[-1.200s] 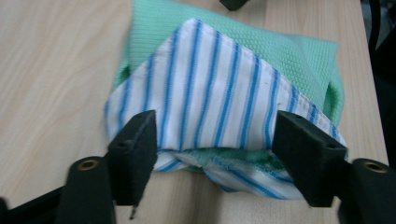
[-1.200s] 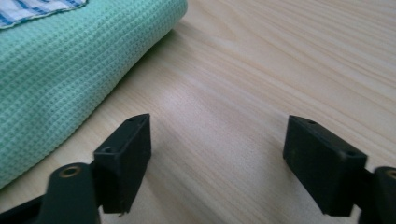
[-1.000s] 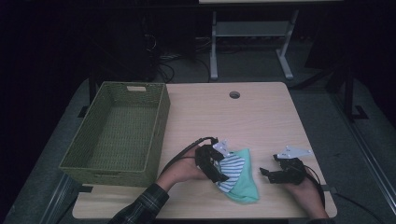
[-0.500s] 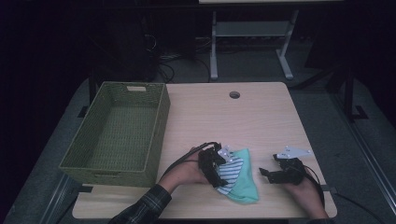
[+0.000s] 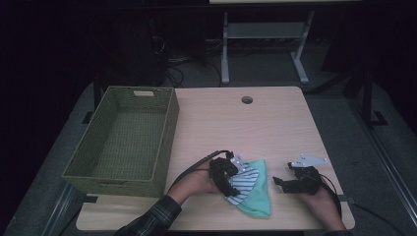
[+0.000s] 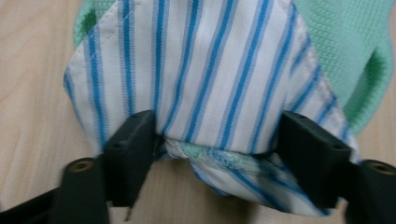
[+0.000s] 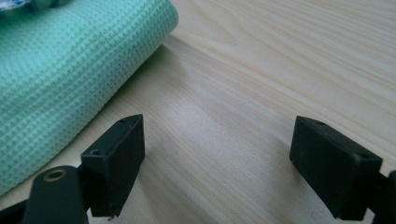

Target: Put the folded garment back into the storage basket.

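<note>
Pale wooden table (image 5: 275,128): our left gripper (image 5: 227,176) has just been closing its jaws around the folded striped cloth (image 6: 205,70) near the front edge, starting a grasp; our right gripper (image 7: 217,163) waits wide, empty, beside it.

One counter (image 5: 275,123) carries everything, and it has one round hole (image 5: 247,100) near its far edge. One woven basket (image 5: 123,142) stands on its left side. Two cloths lie together near the front: one striped cloth (image 5: 244,179), white with blue lines, and one mint-green cloth (image 5: 258,199) under it. There are two hand-held grippers: one left hand-held gripper (image 5: 227,183) and one right hand-held gripper (image 5: 278,183), each with two black jaws. Beyond the counter stands one metal frame (image 5: 263,44) on the floor.
</note>
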A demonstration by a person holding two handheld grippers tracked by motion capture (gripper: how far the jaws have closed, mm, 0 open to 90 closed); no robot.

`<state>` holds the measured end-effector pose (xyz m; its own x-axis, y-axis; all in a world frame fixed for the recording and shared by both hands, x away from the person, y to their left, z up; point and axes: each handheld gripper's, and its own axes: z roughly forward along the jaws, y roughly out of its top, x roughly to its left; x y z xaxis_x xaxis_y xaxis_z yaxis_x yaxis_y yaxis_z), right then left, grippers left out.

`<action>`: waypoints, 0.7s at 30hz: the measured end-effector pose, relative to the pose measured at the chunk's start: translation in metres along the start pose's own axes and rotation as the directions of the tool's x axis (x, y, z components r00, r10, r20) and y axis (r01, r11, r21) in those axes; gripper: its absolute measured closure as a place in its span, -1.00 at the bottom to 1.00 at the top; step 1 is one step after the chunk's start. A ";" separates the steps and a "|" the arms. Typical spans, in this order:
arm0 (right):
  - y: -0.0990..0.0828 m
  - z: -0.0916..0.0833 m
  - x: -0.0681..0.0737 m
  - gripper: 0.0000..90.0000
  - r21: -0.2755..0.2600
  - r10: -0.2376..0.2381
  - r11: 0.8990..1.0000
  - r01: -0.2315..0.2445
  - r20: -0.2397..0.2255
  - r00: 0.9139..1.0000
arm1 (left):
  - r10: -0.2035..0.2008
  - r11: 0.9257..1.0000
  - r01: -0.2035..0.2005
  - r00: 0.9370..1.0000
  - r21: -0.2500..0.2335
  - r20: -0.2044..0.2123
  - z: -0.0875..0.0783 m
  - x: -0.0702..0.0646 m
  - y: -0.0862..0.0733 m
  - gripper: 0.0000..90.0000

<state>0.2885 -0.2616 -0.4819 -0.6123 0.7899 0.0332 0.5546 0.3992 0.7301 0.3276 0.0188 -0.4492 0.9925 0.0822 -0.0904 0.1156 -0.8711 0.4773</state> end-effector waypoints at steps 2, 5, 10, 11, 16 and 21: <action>0.000 0.000 0.000 -0.60 0.002 -0.001 1.000 0.001 0.002 1.000 | 0.000 1.000 0.000 1.000 -0.001 0.013 -0.001 -0.001 0.001 -0.17; 0.000 0.000 0.000 -0.60 0.001 -0.001 1.000 0.001 0.002 1.000 | -0.005 1.000 0.005 0.999 0.002 0.040 -0.002 -0.002 0.002 0.07; 0.000 0.000 0.000 -0.60 0.002 -0.001 1.000 0.001 0.002 1.000 | -0.049 0.999 0.050 0.996 -0.020 0.072 -0.002 0.000 0.000 0.39; 0.000 0.000 0.000 -0.60 0.001 -0.002 1.000 0.002 0.002 1.000 | -0.054 0.998 0.056 0.996 -0.024 0.076 -0.001 0.001 0.000 0.44; 0.000 0.000 0.000 -0.61 0.001 -0.003 1.000 0.003 0.001 1.000 | -0.074 0.997 0.076 0.993 -0.022 0.093 -0.002 0.001 -0.001 0.56; 0.000 0.000 0.000 -0.64 0.004 0.002 1.000 -0.002 0.008 1.000 | -0.098 0.995 0.101 0.990 -0.025 0.099 -0.004 0.002 -0.001 0.61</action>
<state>0.2888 -0.2614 -0.4820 -0.6069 0.7942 0.0297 0.5580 0.3992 0.7276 0.3293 0.0221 -0.4461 0.9675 0.1193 -0.2227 0.2166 -0.8459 0.4875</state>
